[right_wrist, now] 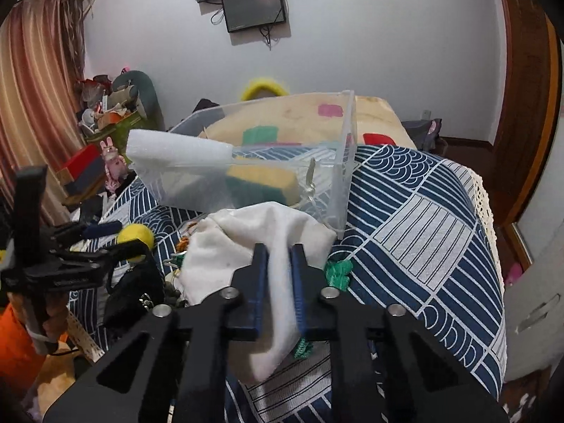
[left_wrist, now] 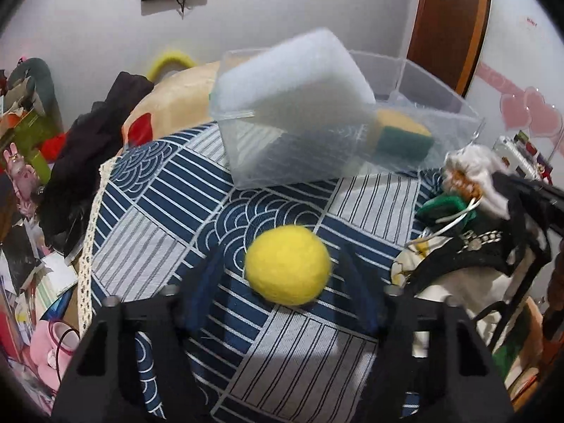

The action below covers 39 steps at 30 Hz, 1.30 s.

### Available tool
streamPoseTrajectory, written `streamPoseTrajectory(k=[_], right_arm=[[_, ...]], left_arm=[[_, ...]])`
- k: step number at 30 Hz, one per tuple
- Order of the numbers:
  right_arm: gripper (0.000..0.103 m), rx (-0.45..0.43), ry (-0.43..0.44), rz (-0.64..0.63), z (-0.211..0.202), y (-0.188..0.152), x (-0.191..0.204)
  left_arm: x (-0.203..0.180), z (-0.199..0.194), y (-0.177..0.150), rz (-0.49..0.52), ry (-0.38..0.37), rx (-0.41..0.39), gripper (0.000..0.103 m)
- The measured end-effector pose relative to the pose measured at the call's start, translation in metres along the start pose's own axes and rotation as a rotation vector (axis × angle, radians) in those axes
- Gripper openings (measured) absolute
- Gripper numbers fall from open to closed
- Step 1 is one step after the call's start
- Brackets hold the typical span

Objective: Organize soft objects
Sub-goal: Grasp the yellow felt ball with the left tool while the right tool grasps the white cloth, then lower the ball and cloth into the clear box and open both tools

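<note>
The left gripper [left_wrist: 282, 264] has its jaws spread around the yellow ball [left_wrist: 288, 265] on the bed [left_wrist: 370, 197]. The right gripper [right_wrist: 279, 257] has its jaws clenched on the white cloth [right_wrist: 257, 232], near the clear bin [right_wrist: 338, 176].

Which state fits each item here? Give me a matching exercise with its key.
Things:
1. yellow ball
2. white cloth
3. yellow-green sponge
4. white foam block

States:
A. lying inside the clear bin
B. pinched in the right gripper
C. between the left gripper's open fingers
D. leaning over the bin's rim

Pairs: 1-C, 2-B, 3-A, 4-D
</note>
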State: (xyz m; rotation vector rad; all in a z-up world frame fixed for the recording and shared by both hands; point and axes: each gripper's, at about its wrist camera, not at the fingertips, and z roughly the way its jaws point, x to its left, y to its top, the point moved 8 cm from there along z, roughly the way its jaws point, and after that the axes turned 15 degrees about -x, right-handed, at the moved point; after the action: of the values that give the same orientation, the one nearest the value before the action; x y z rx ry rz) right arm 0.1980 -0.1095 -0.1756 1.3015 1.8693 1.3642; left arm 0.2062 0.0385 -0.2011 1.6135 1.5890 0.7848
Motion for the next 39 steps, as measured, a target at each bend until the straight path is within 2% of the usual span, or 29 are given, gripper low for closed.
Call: streamPoseTrajectory(k=[1, 4, 12, 15, 16, 17, 19, 22, 24, 26, 29, 33, 39], right_arm=[[0.011, -0.006, -0.001, -0.002, -0.002, 0.001, 0.001], [0.009, -0.033, -0.017, -0.026, -0.009, 0.005, 0.004], [0.009, -0.124, -0.032, -0.031, -0.030, 0.030, 0.002], [0.011, -0.112, -0.031, -0.051, -0.027, 0.030, 0.003], [0.020, -0.104, -0.047, -0.053, -0.024, 0.028, 0.002], [0.036, -0.083, -0.055, -0.053, -0.019, 0.025, 0.002], [0.055, -0.057, -0.035, -0.028, -0.011, 0.022, 0.003], [0.056, -0.053, -0.041, -0.011, -0.002, 0.018, 0.001], [0.050, -0.027, -0.045, -0.021, 0.008, 0.014, 0.001], [0.014, -0.001, -0.039, -0.017, 0.015, 0.007, 0.000], [0.008, 0.031, -0.025, 0.002, 0.019, -0.002, -0.001], [0.006, -0.016, -0.026, -0.010, 0.004, 0.004, 0.003], [0.006, -0.121, -0.032, -0.019, -0.025, 0.030, 0.008]], left_arm=[[0.000, 0.003, -0.002, -0.007, -0.007, 0.013, 0.046], [0.003, 0.003, -0.007, -0.044, -0.030, 0.020, 0.046], [0.011, -0.018, 0.005, -0.075, 0.011, -0.033, 0.045], [0.011, -0.031, 0.013, -0.070, 0.017, -0.065, 0.045], [0.009, -0.035, 0.015, -0.070, 0.015, -0.073, 0.045], [0.009, -0.037, 0.017, -0.070, 0.013, -0.078, 0.045], [0.006, -0.042, 0.018, -0.068, 0.007, -0.086, 0.045], [0.005, -0.042, 0.020, -0.064, -0.001, -0.089, 0.045], [0.003, -0.042, 0.020, -0.064, -0.007, -0.087, 0.045], [0.002, -0.042, 0.020, -0.061, -0.004, -0.088, 0.045], [0.002, -0.044, 0.020, -0.056, -0.001, -0.095, 0.045], [0.004, -0.051, 0.025, -0.061, 0.003, -0.111, 0.045], [0.006, -0.066, 0.043, -0.062, 0.014, -0.165, 0.045]])
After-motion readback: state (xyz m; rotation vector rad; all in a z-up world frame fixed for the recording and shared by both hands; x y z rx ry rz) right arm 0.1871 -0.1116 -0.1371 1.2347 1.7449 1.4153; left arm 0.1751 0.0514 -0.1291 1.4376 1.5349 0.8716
